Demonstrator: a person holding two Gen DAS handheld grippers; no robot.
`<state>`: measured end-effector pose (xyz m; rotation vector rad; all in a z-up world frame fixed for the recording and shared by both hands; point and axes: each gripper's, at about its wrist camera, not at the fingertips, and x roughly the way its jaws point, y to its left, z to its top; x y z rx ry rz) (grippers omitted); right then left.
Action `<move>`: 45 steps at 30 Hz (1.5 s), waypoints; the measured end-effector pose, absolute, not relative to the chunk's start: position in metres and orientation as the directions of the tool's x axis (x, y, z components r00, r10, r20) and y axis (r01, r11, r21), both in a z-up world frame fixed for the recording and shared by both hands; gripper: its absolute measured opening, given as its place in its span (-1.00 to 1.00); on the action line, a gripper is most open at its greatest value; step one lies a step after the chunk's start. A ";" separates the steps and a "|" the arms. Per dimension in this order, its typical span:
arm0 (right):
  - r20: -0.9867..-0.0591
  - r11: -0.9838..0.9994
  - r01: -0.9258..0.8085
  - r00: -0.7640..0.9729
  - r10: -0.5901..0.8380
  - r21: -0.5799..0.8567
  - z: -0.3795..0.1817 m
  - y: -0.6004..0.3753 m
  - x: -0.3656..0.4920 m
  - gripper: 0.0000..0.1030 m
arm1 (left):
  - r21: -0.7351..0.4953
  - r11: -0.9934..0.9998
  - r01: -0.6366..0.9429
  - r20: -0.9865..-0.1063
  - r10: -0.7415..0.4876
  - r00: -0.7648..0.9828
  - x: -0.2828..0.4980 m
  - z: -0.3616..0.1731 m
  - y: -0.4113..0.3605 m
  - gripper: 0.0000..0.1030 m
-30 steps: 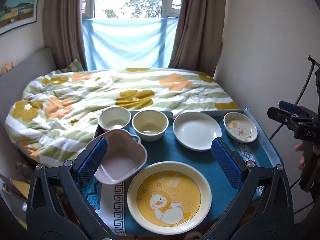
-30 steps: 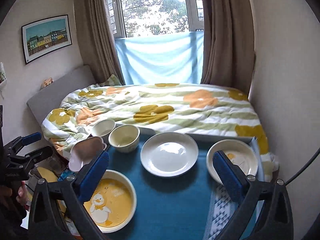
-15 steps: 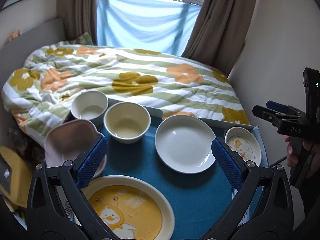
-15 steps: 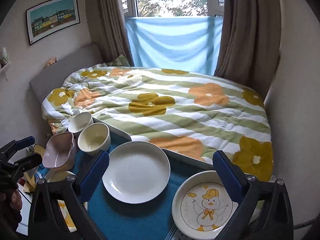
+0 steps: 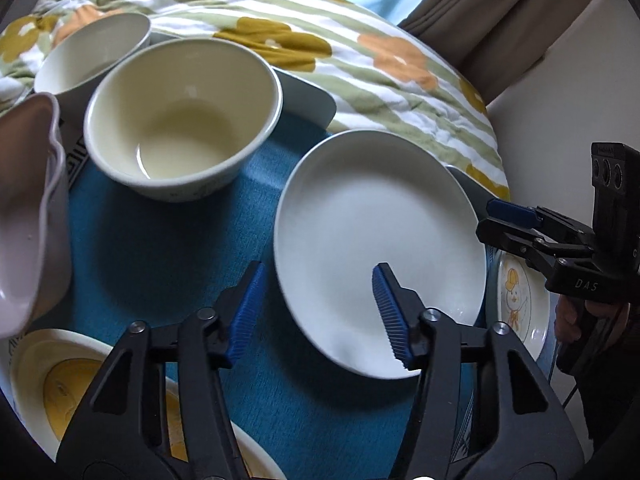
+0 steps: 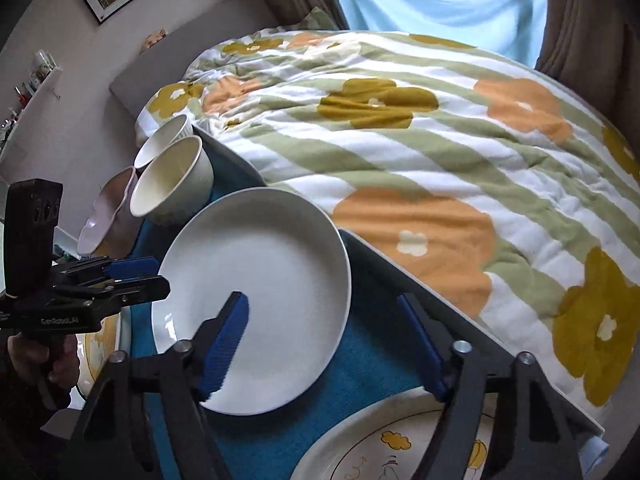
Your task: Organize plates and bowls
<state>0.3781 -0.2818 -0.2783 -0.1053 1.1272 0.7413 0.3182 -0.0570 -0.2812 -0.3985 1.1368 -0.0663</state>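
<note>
A plain white plate [image 5: 376, 240] lies on the blue cloth; it also shows in the right wrist view [image 6: 256, 292]. My left gripper [image 5: 320, 312] is open, its jaws astride the plate's near left rim. My right gripper [image 6: 328, 344] is open, astride the plate's right rim; it shows from the side in the left wrist view [image 5: 516, 224]. A cream bowl [image 5: 180, 116], a white bowl [image 5: 92, 52] and a pink bowl [image 5: 28, 216] stand at left. A small duck plate [image 5: 520, 300] lies at right, a large yellow duck plate [image 5: 60, 384] at near left.
The table's far edge [image 6: 440, 284] abuts a bed with a flowered quilt [image 6: 440, 140]. The wall [image 5: 568, 92] is close on the right. The left gripper shows in the right wrist view [image 6: 120, 284].
Both grippers moved forward and down toward the white plate and now straddle its rim from opposite sides. Their jaws have narrowed somewhat.
</note>
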 end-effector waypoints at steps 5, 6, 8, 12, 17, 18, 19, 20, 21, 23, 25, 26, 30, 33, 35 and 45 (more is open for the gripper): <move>-0.861 0.728 -0.616 0.152 0.485 0.301 -0.297 -0.278 0.381 -0.23 | -0.337 0.926 -0.169 -0.878 -0.245 0.410 0.317 -0.289 -0.060 -0.18; -0.863 0.725 -0.619 0.145 0.484 0.303 -0.298 -0.278 0.381 -0.36 | -0.331 0.928 -0.172 -0.882 -0.239 0.405 0.317 -0.290 -0.060 -0.28; -0.866 0.721 -0.622 0.133 0.482 0.306 -0.301 -0.279 0.382 -0.38 | -0.322 0.930 -0.177 -0.889 -0.232 0.395 0.318 -0.292 -0.060 -0.36; -0.870 0.720 -0.625 0.130 0.476 0.301 -0.306 -0.281 0.383 -0.56 | -0.315 0.928 -0.199 -0.900 -0.225 0.374 0.318 -0.299 -0.057 -0.63; -0.876 0.727 -0.616 0.121 0.467 0.303 -0.311 -0.282 0.385 -0.72 | -0.303 0.932 -0.198 -0.901 -0.212 0.379 0.317 -0.300 -0.059 -0.64; -0.876 0.727 -0.617 0.122 0.466 0.301 -0.311 -0.282 0.385 -0.72 | -0.300 0.933 -0.199 -0.902 -0.209 0.379 0.317 -0.299 -0.059 -0.64; -0.876 0.728 -0.616 0.124 0.466 0.301 -0.311 -0.282 0.385 -0.72 | -0.297 0.934 -0.198 -0.902 -0.207 0.378 0.316 -0.299 -0.059 -0.64; -0.876 0.729 -0.615 0.126 0.466 0.300 -0.311 -0.281 0.384 -0.72 | -0.289 0.937 -0.196 -0.904 -0.200 0.378 0.316 -0.299 -0.060 -0.64; -0.876 0.730 -0.615 0.129 0.465 0.297 -0.310 -0.281 0.384 -0.72 | -0.281 0.940 -0.194 -0.906 -0.193 0.377 0.316 -0.298 -0.061 -0.64; -0.877 0.734 -0.613 0.134 0.462 0.293 -0.309 -0.281 0.383 -0.72 | -0.274 0.943 -0.191 -0.907 -0.188 0.376 0.316 -0.297 -0.062 -0.64; -0.875 0.737 -0.609 0.138 0.464 0.294 -0.309 -0.282 0.382 -0.72 | -0.267 0.946 -0.183 -0.905 -0.181 0.386 0.316 -0.294 -0.065 -0.64; -0.873 0.738 -0.606 0.142 0.466 0.296 -0.308 -0.282 0.382 -0.72 | -0.263 0.948 -0.179 -0.904 -0.178 0.390 0.316 -0.292 -0.067 -0.64; -0.864 0.740 -0.603 0.161 0.477 0.296 -0.301 -0.285 0.378 -0.72 | -0.250 0.953 -0.169 -0.899 -0.163 0.408 0.313 -0.283 -0.068 -0.64; -0.857 0.739 -0.610 0.182 0.482 0.286 -0.293 -0.284 0.373 -0.72 | -0.251 0.954 -0.161 -0.889 -0.162 0.427 0.308 -0.275 -0.067 -0.64; -0.850 0.743 -0.607 0.203 0.487 0.281 -0.285 -0.284 0.368 -0.72 | -0.255 0.955 -0.151 -0.883 -0.166 0.440 0.303 -0.268 -0.065 -0.64; -0.815 0.785 -0.568 0.317 0.486 0.247 -0.226 -0.271 0.319 -0.72 | -0.258 0.963 -0.078 -0.840 -0.184 0.510 0.264 -0.215 -0.048 -0.64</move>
